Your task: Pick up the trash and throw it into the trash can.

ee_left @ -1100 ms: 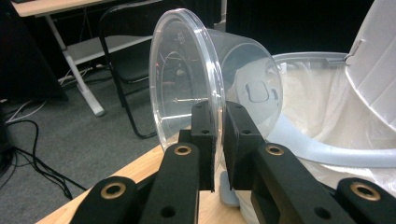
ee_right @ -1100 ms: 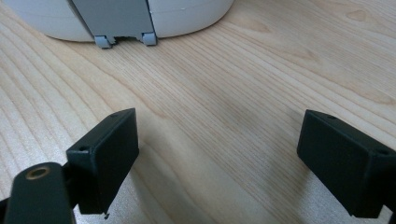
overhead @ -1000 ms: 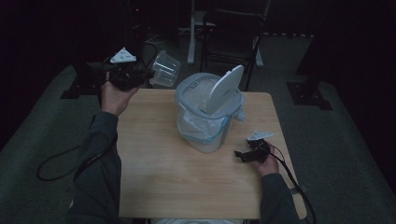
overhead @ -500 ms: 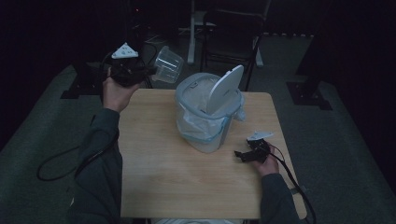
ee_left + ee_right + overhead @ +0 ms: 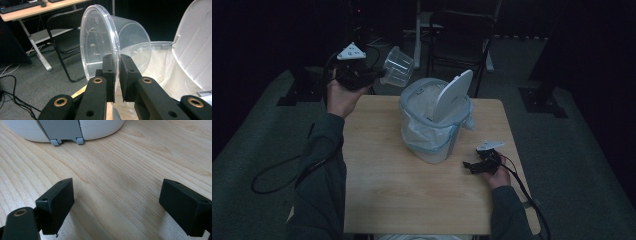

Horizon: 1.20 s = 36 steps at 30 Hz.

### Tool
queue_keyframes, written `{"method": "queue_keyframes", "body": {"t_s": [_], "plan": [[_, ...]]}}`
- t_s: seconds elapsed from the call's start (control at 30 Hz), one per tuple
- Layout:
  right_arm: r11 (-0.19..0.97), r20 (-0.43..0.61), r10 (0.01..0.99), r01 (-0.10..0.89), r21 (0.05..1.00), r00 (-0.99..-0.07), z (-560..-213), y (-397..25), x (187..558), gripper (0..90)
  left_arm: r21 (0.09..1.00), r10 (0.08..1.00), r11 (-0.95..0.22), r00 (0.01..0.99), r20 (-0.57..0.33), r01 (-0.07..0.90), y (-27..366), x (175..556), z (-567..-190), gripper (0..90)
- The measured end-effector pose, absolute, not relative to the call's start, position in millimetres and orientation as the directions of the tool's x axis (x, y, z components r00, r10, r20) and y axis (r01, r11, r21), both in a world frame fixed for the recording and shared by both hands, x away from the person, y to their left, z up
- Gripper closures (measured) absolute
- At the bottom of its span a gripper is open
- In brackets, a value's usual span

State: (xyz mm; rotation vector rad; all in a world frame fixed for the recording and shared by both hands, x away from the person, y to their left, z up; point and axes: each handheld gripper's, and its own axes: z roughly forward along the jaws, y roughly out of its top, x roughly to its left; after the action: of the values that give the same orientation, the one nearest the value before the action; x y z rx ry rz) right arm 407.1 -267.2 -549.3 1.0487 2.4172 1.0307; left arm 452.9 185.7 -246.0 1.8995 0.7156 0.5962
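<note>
Clear plastic tub (image 5: 110, 42) hangs tipped on its side beyond the table's far left corner, near the open bin (image 5: 434, 125).

The left gripper (image 5: 117, 75) pinches the tub's rim between clenched jaws, mouth turned toward the bin, apparently to drop it in. The tub looks empty. The bin, lined with a white bag (image 5: 160, 67), stands with its lid (image 5: 453, 95) raised. The right gripper (image 5: 116, 202) rests spread wide on the wooden table (image 5: 412, 190), holding nothing.

The high view is dark and a bit fuzzy, but both gripper views are bright and clear, with soft shadows.
</note>
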Motion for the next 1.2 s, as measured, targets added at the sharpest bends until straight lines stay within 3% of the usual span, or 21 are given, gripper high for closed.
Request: {"method": "queue_keyframes", "body": {"t_s": [1.2], "plan": [[0.473,0.001,0.73,0.506,0.721,-0.684,-549,-267,407,11.9,0.918,0.6,-0.367,0.793,0.108,0.152,138,443,-234,84.1]]}}
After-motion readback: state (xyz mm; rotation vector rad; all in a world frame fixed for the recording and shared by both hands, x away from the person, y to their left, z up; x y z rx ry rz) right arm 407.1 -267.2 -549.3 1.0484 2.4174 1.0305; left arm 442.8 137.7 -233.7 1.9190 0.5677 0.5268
